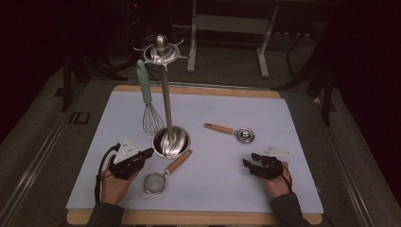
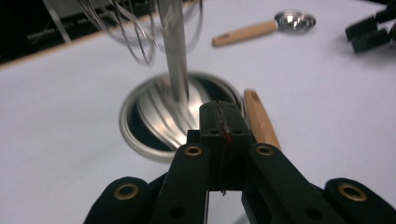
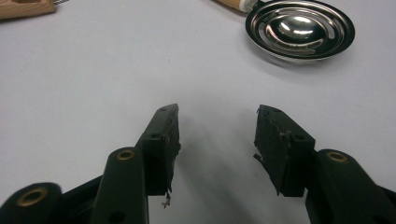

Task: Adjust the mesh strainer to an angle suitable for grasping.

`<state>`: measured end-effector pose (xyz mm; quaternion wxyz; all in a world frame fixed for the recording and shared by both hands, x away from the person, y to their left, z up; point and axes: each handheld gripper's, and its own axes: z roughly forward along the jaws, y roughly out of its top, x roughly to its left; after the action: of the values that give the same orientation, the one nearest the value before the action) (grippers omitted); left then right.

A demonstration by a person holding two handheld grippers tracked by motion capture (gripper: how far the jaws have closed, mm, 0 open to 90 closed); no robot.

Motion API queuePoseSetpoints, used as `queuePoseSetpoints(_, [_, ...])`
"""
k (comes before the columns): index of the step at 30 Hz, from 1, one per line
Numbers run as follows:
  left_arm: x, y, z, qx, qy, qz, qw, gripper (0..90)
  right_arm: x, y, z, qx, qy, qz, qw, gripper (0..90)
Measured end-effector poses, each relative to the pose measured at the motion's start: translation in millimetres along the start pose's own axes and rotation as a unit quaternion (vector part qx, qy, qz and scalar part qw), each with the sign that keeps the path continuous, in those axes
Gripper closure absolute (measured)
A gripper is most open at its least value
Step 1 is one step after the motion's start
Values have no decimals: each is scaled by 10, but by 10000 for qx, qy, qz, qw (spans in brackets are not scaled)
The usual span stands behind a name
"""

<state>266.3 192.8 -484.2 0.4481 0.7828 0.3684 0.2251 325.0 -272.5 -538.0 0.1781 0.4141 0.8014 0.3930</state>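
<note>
Resting low on the white desk (image 1: 236, 156), the left tongs (image 1: 147, 153) have their two black jaws pressed flat together with nothing between them; in the left gripper view the left tongs (image 2: 219, 116) point at the round polished steel base (image 2: 149, 121) of the tall steel utensil stand (image 1: 165, 94), their tips just beside its rim, though whether they touch it cannot be told. Just to their right lies the light wooden handle (image 2: 259, 121) of the small round mesh strainer (image 1: 155, 182), which sits on the desk near the left hand (image 1: 113, 182). A wire whisk with a pale green handle (image 1: 146, 94) hangs from the stand's top. The right tongs (image 1: 249, 161) rest well apart on the other side, jaws spread wide and holding nothing; seen in the right gripper view, the right tongs (image 3: 217, 121) face bare desk, with the shiny steel measuring spoon with a wooden handle (image 3: 299, 30) lying beyond them, untouched
</note>
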Motion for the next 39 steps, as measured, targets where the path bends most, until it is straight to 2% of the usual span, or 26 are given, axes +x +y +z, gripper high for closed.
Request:
queuePoseSetpoints(5, [-58, -120, 37, 168, -92, -33, 9998, 900, 2, 0, 0, 2, -2, -2, 10000, 495])
queuePoseSetpoints(10, [-108, -222, 37, 361, -90, -57, 9993, 900, 4, 0, 1, 5, -9, -14, 10000, 495])
queuePoseSetpoints(20, [-167, -393, -68, 640, -78, -77, 9979, 898, 7, 0, 1, 11, -16, -15, 10000, 495])
queuePoseSetpoints(23, [-181, -425, -91, 695, -49, -39, 9976, 895, 6, 0, 2, 10, -15, -21, 10000, 494])
queuePoseSetpoints(29, [-169, -468, -122, 733, -21, -105, 9973, 882, 7, 1, 2, 13, -16, -14, 10000, 494])
queuePoseSetpoints(39, [-168, -502, -71, 900, -47, -207, 9957, 843, 9, 1, 3, 19, -17, -22, 10000, 494])
